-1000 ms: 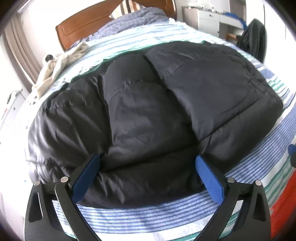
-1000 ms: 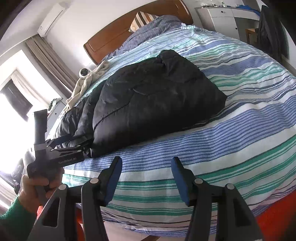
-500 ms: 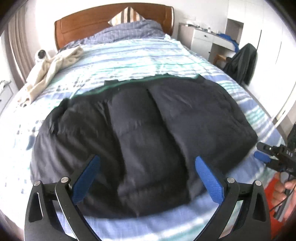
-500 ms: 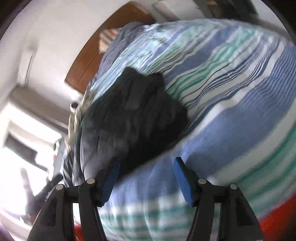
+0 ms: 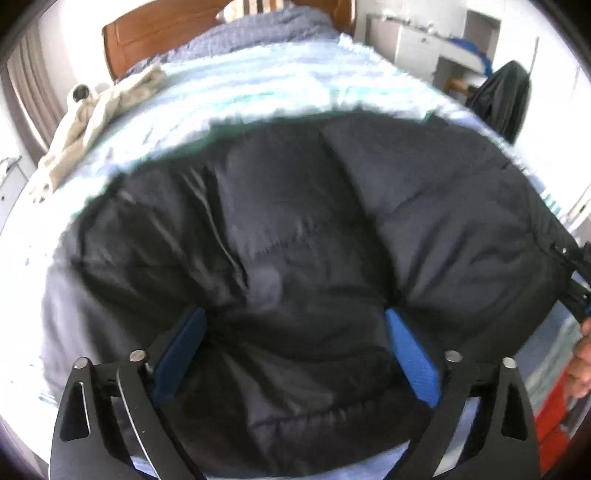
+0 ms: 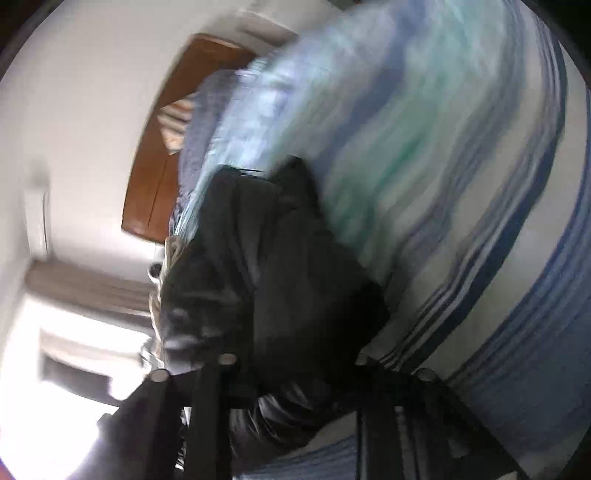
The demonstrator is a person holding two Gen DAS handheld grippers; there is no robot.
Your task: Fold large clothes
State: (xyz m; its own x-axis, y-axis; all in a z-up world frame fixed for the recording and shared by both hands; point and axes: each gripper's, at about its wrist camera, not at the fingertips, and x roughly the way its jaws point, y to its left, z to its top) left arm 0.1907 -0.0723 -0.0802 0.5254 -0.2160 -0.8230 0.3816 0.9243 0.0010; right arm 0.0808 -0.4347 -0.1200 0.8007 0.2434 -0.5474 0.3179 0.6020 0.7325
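A black puffy jacket (image 5: 295,229) lies spread across the striped bed (image 5: 266,85). My left gripper (image 5: 295,343) stands over the jacket's near edge with its jaws wide and closing. The blue pads (image 5: 410,358) dig into the padding, which puckers and bulges between them. In the right wrist view the picture is rolled and blurred. There my right gripper (image 6: 291,373) is closing on the jacket's (image 6: 280,280) right-hand corner, and black fabric fills the gap and hides the pads. The left wrist view catches the right gripper (image 5: 576,280) at the jacket's right edge, with a hand (image 5: 583,354) behind it.
A beige garment (image 5: 99,122) lies at the bed's far left by the wooden headboard (image 5: 177,33). White drawers (image 5: 417,40) and a chair with a dark garment (image 5: 506,99) stand beyond the bed's right side. A bright window (image 6: 55,369) is on the left.
My left gripper came forward onto the jacket's near edge and its pads now sink into it. My right gripper rolled, moved in to the jacket's corner and closed on it.
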